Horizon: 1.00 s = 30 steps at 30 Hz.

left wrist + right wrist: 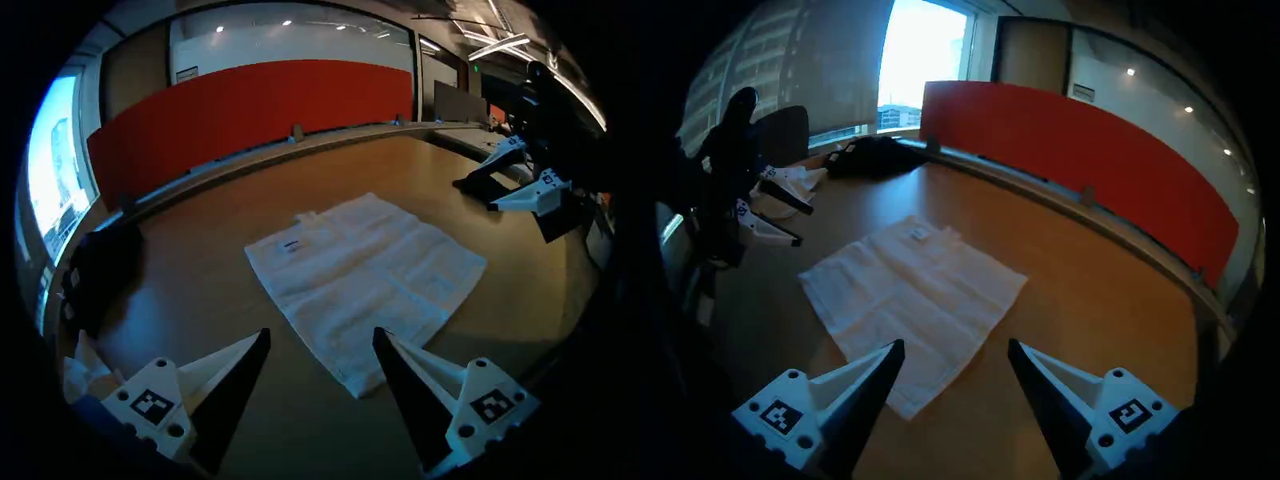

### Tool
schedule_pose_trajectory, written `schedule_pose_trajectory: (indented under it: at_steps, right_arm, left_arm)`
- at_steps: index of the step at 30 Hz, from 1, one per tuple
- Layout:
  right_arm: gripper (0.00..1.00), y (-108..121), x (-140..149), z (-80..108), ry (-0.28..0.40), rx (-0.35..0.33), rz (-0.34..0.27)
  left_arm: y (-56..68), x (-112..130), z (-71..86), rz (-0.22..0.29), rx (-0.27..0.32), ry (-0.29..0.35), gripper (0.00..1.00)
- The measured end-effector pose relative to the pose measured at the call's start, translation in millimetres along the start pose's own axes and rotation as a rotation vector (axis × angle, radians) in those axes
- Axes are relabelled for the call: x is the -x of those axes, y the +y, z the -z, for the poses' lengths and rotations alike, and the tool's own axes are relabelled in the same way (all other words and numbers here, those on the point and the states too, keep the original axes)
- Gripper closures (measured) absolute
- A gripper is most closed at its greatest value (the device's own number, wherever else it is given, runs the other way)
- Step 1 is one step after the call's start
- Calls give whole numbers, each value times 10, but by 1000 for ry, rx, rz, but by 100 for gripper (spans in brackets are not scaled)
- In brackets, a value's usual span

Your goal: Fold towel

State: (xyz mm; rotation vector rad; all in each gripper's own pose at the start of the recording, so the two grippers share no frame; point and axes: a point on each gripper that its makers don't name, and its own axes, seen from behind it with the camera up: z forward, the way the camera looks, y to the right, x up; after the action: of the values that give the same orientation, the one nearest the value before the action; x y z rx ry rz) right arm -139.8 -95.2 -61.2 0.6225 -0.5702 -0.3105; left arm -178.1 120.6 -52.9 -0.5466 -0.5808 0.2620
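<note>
One broad wooden table (200, 264) carries everything, backed by a long red partition (264, 104) toward 12 o'clock. Flat at the table's middle lies the white towel (364, 276), touched by neither gripper. Its near corner appears between the fingers of the left gripper (320, 331), jaws wide and empty. The right gripper (954, 342) is equally wide and empty. The left gripper view has the right gripper at 2 o'clock. The right gripper view has the left gripper at 9 o'clock, beside a crumpled white cloth (788, 188).
</note>
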Motion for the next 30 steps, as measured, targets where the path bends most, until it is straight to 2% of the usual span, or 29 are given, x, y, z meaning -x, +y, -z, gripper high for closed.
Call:
schedule_pose_trajectory:
  at_steps: [18, 30]
  right_arm:
    - [1, -194, 545, -168, -103, -50, 3]
    - [1, -294, 767, -211, -156, -84, 14]
  left_arm:
    - [243, 542, -173, -28, 80, -144, 5]
    - [374, 698, -251, -18, 113, -198, 5]
